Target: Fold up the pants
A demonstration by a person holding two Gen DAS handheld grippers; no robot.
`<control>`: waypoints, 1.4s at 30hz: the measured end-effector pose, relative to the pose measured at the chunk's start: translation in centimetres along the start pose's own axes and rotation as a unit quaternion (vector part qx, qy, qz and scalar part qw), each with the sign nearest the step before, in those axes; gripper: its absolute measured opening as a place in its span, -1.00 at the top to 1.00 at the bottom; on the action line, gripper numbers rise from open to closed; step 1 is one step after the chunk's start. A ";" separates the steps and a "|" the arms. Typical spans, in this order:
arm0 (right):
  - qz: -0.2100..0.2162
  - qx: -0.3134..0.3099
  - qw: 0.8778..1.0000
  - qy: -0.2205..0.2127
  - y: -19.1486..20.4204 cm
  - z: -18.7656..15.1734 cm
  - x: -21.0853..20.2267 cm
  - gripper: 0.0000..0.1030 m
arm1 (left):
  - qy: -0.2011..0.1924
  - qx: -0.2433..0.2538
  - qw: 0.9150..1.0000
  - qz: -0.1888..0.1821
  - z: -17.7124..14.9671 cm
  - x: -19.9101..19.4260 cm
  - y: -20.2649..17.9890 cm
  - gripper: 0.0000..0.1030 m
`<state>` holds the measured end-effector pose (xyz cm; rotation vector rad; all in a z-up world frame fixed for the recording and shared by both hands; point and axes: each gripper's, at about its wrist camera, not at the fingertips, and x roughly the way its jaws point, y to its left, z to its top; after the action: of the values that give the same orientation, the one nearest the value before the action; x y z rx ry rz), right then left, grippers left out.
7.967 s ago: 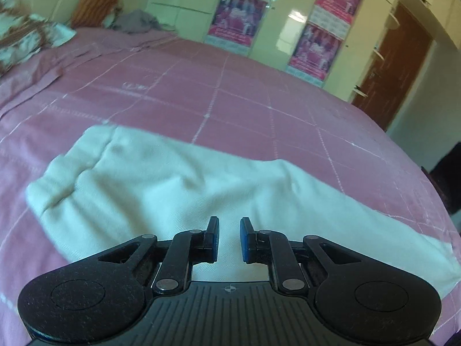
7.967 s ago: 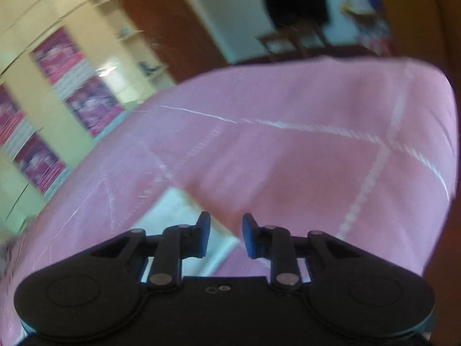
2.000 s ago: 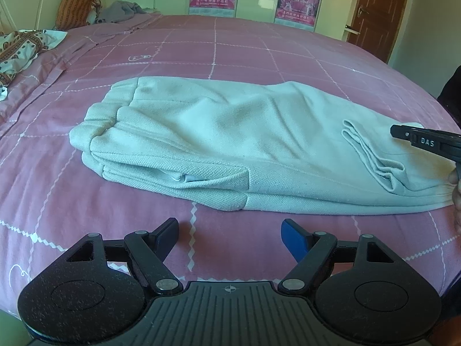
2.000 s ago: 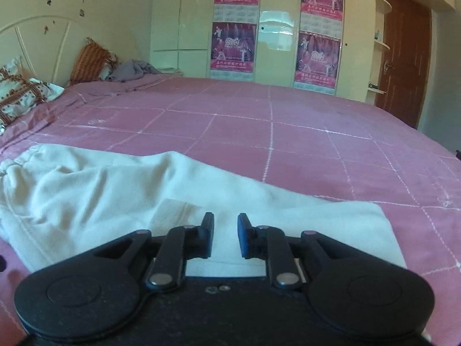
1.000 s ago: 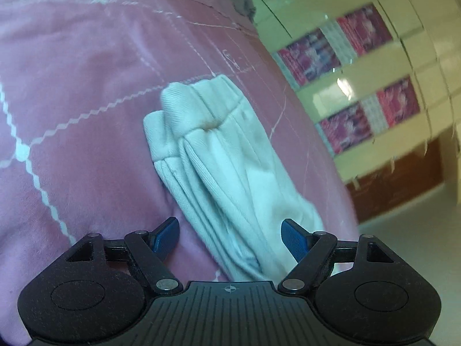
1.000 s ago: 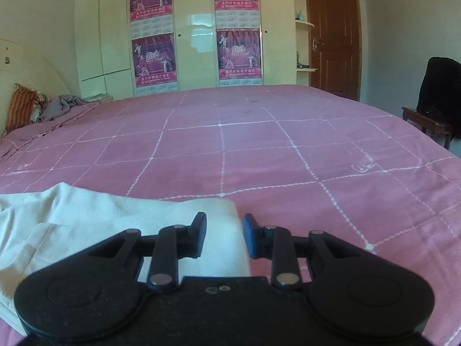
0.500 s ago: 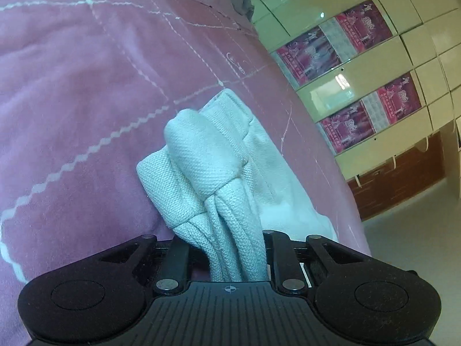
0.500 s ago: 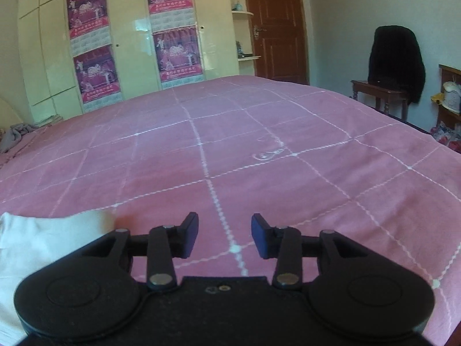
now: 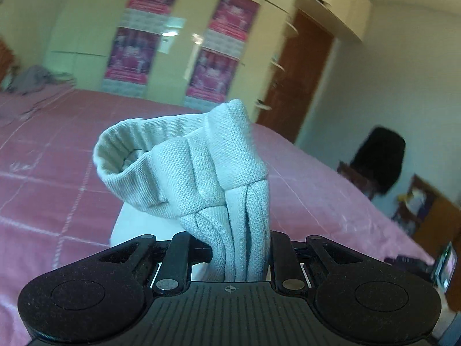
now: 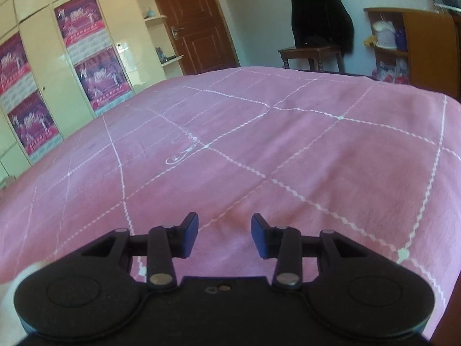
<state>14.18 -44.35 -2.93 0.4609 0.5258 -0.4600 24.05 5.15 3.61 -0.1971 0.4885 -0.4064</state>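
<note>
The pants (image 9: 190, 170) are pale cream knit cloth. My left gripper (image 9: 240, 255) is shut on their bunched waistband end and holds it raised above the pink bedspread (image 9: 317, 190); the elastic waistband loops up in front of the camera. More of the pants lies on the bed below. My right gripper (image 10: 224, 235) is open and empty, low over the bare bedspread (image 10: 259, 132). A sliver of pale cloth (image 10: 7, 291) shows at the left edge of the right wrist view.
A cream wardrobe with pink posters (image 10: 95, 77) and a brown door (image 10: 193, 26) stand beyond the bed. A chair with a black garment (image 10: 319, 20) and a wooden shelf (image 10: 415, 46) are at the right. Grey clothes (image 9: 34, 79) lie far left.
My left gripper has lifted the waistband end off the bed and swung toward the door side. My right gripper has opened wider and turned right, away from the pants.
</note>
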 end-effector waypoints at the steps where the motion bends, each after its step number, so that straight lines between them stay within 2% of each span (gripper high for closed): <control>1: 0.005 0.005 1.000 -0.002 -0.2 0.0 -0.1 0.16 | 0.012 0.019 1.000 -0.010 0.1 1.6 -1.7 0.66; 6: 0.018 0.028 0.999 -0.005 -1.0 0.3 -0.4 0.16 | 0.076 0.099 0.991 -0.056 -0.5 7.1 -9.7 0.66; 10: 0.010 0.045 0.999 -0.005 -1.5 0.4 -0.4 0.14 | 0.131 0.192 0.972 -0.039 -2.2 8.7 -15.8 0.66; 14: 0.018 0.058 0.998 -0.001 -2.0 0.4 -0.2 0.14 | 0.176 0.234 0.956 -0.033 -3.6 9.5 -19.1 0.63; 15: 0.021 0.060 0.998 0.000 -2.1 0.4 -0.2 0.14 | 0.187 0.248 0.950 -0.035 -4.3 9.5 -19.7 0.50; 16: 0.023 0.063 0.998 0.000 -2.2 0.4 -0.2 0.14 | 0.195 0.263 0.944 -0.041 -4.8 9.4 -20.6 0.25; 17: 0.025 0.066 0.998 0.000 -2.2 0.4 -0.2 0.14 | 0.199 0.263 0.942 -0.058 -5.3 9.1 -20.6 0.09; 18: 0.027 0.069 0.997 0.001 -2.4 0.4 -0.2 0.14 | 0.198 0.251 0.944 -0.085 -5.5 8.7 -20.8 -0.24; 19: 0.028 0.072 0.997 0.000 -2.5 0.4 -0.2 0.14 | 0.195 0.230 0.946 -0.119 -5.6 8.2 -20.7 -0.42; 21: 0.029 0.082 0.996 -0.001 -2.9 0.4 -0.2 0.14 | 0.187 0.169 0.955 -0.155 -5.3 7.7 -20.1 -0.59; 22: 0.031 0.087 0.996 -0.002 -3.0 0.4 -0.3 0.14 | 0.169 0.141 0.963 -0.157 -4.9 7.2 -19.4 -0.59; 25: 0.036 0.094 0.995 -0.012 -3.2 0.3 -0.9 0.14 | 0.081 0.047 0.987 -0.131 -2.9 4.2 -15.3 -0.59; 27: 0.040 0.095 0.994 -0.022 -3.3 0.2 -1.5 0.14 | 0.035 -0.007 0.995 -0.088 -2.0 1.4 -11.7 -0.59; 28: 0.041 0.094 0.994 -0.030 -3.3 0.2 -1.9 0.14 | 0.010 -0.027 0.998 -0.055 -1.6 -0.3 -9.4 -0.59; 30: 0.038 0.092 0.994 -0.044 -3.3 0.1 -2.6 0.14 | -0.022 -0.059 0.998 0.022 -2.0 -4.1 -5.3 -0.59; 32: 0.033 0.088 0.994 -0.051 -3.2 0.2 -3.2 0.14 | -0.041 -0.094 0.991 0.087 -3.7 -7.7 -1.1 -0.59; 35: 0.046 0.079 0.994 -0.055 -2.6 -0.2 -4.6 0.13 | -0.034 -0.119 0.981 0.147 -7.6 -13.0 2.8 -0.59; 38: 0.089 0.049 0.994 -0.044 -0.6 -1.1 -6.1 0.08 | -0.005 -0.115 0.983 0.147 -11.7 -14.9 2.9 -0.59; 40: 0.131 0.031 0.991 -0.021 1.5 -1.9 -6.6 -0.14 | 0.014 -0.097 0.987 0.130 -13.5 -13.9 1.2 -0.59; 42: 0.169 0.012 0.985 0.007 3.6 -2.8 -6.8 -0.16 | 0.028 -0.069 0.991 0.109 -13.8 -12.2 -1.0 -0.59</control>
<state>9.80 -38.05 -0.17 0.5654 0.4456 -0.1369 7.14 8.18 -3.04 -0.2631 0.5880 -0.1647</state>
